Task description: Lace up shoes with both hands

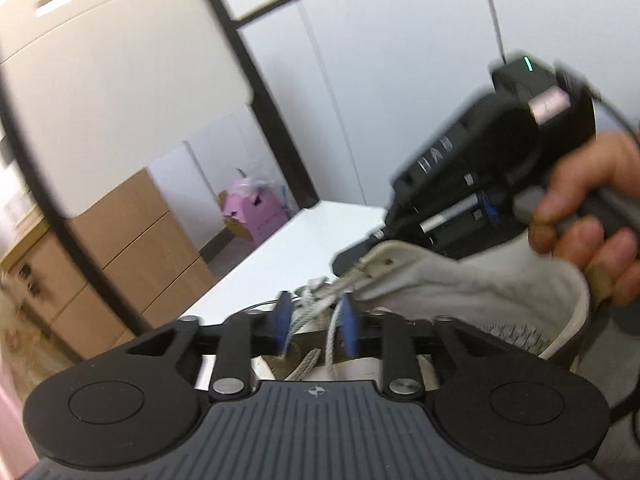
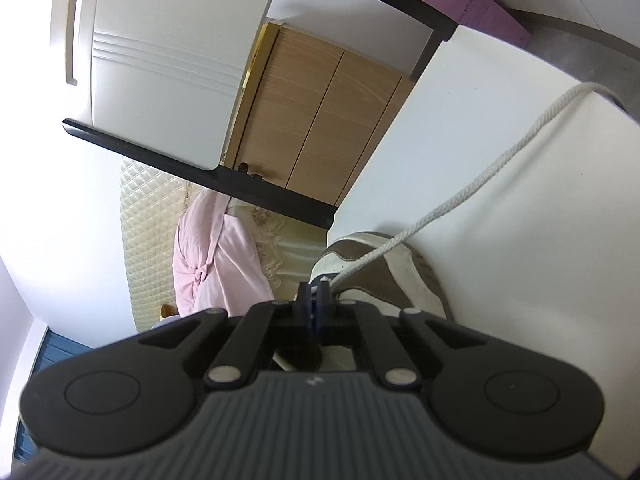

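- Blue pads line the left hand-held gripper, whose jaws stand apart with strands of the grey-white lace between them; no pad visibly presses on the cord, so I judge this side has let go or is about to re-grip
- White bench carries the shoe, a white and brown trainer; in the left wrist view its collar and lining fill the lower right, tilted up towards the camera, probably so that the eyelets face both tools
- Lace bunches just ahead of the open left jaws, near the eyelet flap, which suits threading done close to the tongue
- Right hand-held gripper has its jaws together and clamped on the lace just at the shoe; from there the cord runs taut up and to the right across the bench, likely held so to keep tension while the other side works
- A person's hand wraps the handle of that right tool, seen at the right edge of the left wrist view, close above the shoe's collar
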A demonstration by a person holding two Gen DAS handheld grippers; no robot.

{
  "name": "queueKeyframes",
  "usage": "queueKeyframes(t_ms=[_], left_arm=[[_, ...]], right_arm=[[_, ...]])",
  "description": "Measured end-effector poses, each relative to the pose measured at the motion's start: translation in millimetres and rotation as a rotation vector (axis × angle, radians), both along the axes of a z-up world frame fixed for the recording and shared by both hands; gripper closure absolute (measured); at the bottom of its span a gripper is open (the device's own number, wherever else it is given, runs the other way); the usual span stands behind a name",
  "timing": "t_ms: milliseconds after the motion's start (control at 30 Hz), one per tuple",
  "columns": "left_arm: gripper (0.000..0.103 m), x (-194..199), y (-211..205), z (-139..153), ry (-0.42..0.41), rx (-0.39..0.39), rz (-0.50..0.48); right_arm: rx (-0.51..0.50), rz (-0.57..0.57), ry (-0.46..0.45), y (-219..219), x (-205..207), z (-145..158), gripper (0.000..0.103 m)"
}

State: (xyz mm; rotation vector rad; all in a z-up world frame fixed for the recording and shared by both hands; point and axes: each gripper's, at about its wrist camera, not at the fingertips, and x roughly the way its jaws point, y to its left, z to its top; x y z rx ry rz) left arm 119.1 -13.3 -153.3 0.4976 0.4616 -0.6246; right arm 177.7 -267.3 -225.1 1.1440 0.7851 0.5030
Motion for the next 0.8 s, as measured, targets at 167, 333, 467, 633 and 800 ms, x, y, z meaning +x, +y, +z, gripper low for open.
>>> queueKeyframes(t_ms=[167,333,467,633,800], left_arm=[[0.063,-15.3,13.0,16.5,0.053,-0.121,0.121],[0.063,-24.8,1.5,16.1,0.125,-0.158,0.220],[0.066,-26.5,-8.7,13.4,0.167,-0.172,0.298],[0.067,-32.1,-23.6,14.5,0.125,-0.129,0.440],[0.067,-45.8,-30.9,20.4,0.095,-0.113,0.464]], right_arm=[[-0.009,-0.004,-0.008,0.9,1.1,2.0,0.100],[-0.015,-0.002,-0.020,1.7,1.5,0.8,0.100],[-0.003,-0.002,-0.021,-0.1,1.9,-1.0,0.100],[0.000,0.007,-0.025,-1.3,3.6,-1.5,0.100],[0.017,0.015,-0.020,-3.2,6.6,-2.4,0.100]])
